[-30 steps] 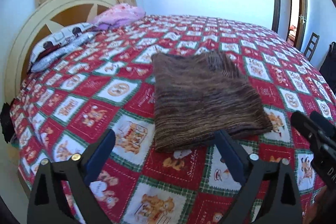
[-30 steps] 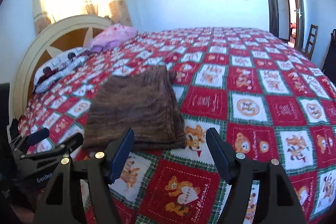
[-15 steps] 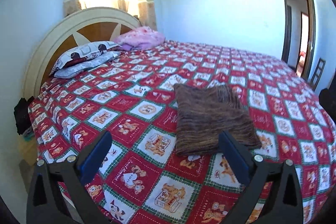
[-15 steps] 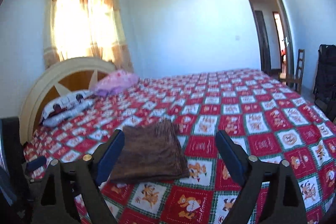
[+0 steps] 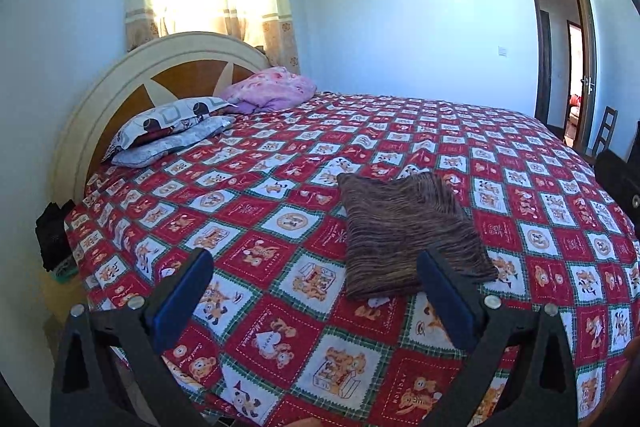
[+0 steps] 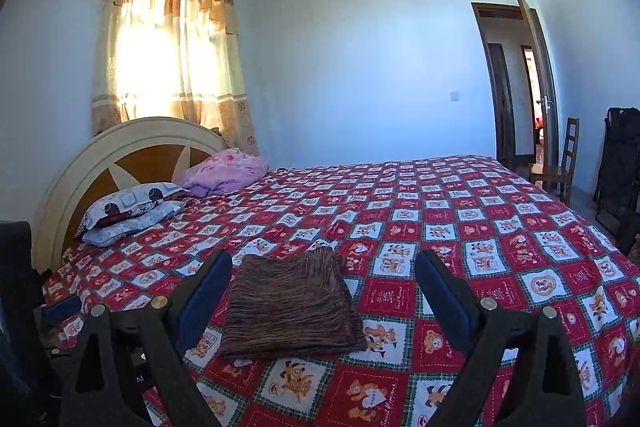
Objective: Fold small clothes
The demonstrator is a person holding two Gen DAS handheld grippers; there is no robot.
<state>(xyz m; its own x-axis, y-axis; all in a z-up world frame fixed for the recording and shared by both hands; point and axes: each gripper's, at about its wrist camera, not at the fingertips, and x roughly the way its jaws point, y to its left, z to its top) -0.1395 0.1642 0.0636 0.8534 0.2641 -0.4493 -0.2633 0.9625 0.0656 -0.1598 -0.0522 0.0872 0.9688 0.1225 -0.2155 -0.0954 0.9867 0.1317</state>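
A brown striped garment lies folded into a flat rectangle on the red patterned bedspread. It also shows in the right wrist view. My left gripper is open and empty, held back from the near edge of the bed, with the garment beyond its right finger. My right gripper is open and empty, held above the bed's near edge, with the garment seen between its fingers but farther off. The left gripper's body shows at the far left of the right wrist view.
Two patterned pillows and a pink bundle lie by the cream headboard. A curtained window is behind. An open door, a wooden chair and a dark rack stand to the right.
Both grippers have pulled back and risen away from the folded garment, which now looks smaller and farther off. The garment has stayed in place. Both grippers stay open.
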